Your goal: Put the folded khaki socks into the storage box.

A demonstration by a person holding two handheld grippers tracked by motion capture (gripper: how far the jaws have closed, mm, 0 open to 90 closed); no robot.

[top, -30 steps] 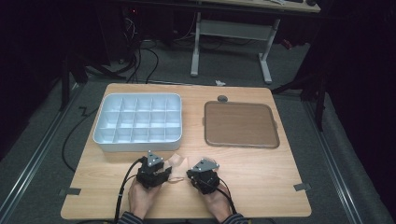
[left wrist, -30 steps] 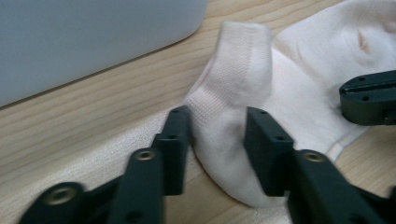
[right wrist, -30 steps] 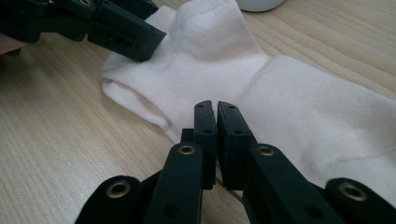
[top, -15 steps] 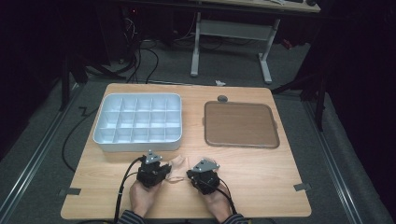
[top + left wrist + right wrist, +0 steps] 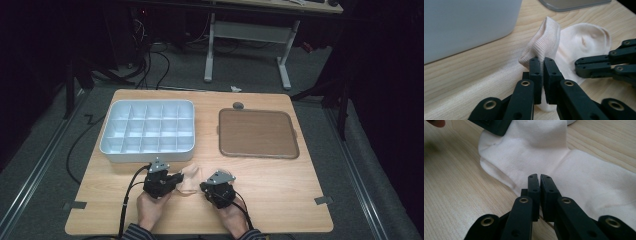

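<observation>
step: sock fold near counter front edge | left tongs (image 5: 540,62) had just closed, pinching the sock (image 5: 576,42) cuff | right tongs (image 5: 539,178) clamped the other end | advice: lift both ends evenly.

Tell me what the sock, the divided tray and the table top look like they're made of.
Sock: cream knit fabric, probably cotton blend; ribbed stitches show at the pinched fold, matte and soft. Divided tray: pale, smooth, likely moulded plastic with a faint sheen and rounded corners. Table top: light wood grain, either wood or a printed laminate; the look leaves that open.
</observation>
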